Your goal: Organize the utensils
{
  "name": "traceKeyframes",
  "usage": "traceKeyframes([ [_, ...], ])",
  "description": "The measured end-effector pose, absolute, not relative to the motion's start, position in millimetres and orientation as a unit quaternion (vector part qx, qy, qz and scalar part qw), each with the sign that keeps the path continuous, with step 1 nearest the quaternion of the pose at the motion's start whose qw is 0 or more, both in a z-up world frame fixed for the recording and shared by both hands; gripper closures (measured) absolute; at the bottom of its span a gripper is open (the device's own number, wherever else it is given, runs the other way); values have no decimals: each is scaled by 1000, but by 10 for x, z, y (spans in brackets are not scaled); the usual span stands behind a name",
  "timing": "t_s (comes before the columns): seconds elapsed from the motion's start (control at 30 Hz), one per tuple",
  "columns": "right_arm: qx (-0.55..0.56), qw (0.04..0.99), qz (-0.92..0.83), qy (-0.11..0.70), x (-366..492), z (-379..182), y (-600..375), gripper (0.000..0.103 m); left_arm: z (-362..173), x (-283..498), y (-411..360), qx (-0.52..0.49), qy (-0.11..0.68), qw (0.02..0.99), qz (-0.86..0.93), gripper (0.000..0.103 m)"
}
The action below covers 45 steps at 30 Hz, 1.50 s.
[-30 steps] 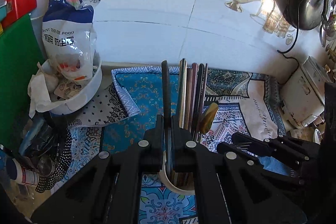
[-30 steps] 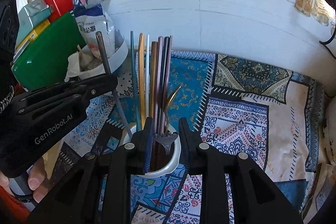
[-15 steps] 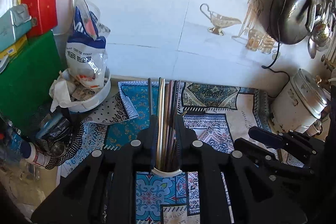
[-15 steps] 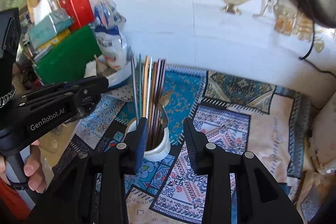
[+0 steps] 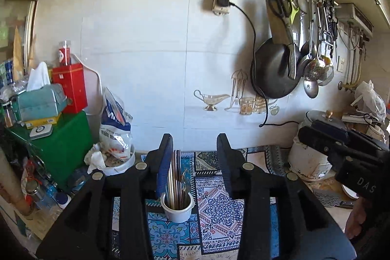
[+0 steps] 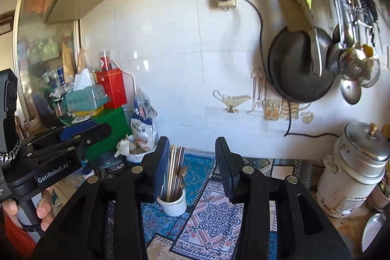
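Left wrist view has the left gripper (image 5: 195, 157) held level above the patterned cloth (image 5: 219, 208), aimed at the tiled wall, with the right gripper (image 6: 192, 157) alongside in like pose. A white cup (image 5: 178, 207) stands upright on the cloth, packed with chopsticks (image 5: 174, 177) and a fork (image 5: 186, 184) standing on end. Both grippers' jaws are spread wide, gripping nothing and clear of the cup.

Bright daylight washes the white wall tiles (image 6: 170, 45); the hanging wok (image 6: 299, 65) casts a soft shadow. Fisheye bending and dark vignetting mark the edges; right view slightly blurred.
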State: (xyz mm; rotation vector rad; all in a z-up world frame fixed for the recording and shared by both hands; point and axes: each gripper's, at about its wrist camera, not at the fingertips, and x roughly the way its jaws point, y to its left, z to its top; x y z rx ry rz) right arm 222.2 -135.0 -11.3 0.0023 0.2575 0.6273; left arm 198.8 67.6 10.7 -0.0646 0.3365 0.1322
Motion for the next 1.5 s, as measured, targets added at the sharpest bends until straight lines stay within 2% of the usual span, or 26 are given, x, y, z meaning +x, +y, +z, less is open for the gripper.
traceKeyframes([
  [0.1,8,953,286,102,2016,-55,-1441,50,203,1679,589,-27,146,987,68,56],
  [0.17,8,957,277,91,1874,-32,-1485,45,247,1499,562,-26,138,987,76,43],
  [0.23,10,960,267,86,1746,-31,-1529,33,269,1335,535,-25,133,988,80,34],
  [0.3,18,964,254,80,1620,-42,-1596,15,264,1217,526,-22,129,988,84,23],
  [0.37,20,969,237,74,1520,-52,-1615,6,249,1084,513,-19,123,988,90,8],
  [0.43,18,973,220,68,1427,-61,-1635,0,238,973,502,-15,120,988,92,5],
  [0.57,16,974,213,72,1291,-76,-1632,0,221,813,502,-16,116,989,95,1],
  [1.5,-1,977,192,92,1206,-200,-1457,0,69,800,614,-19,133,986,97,1],
])
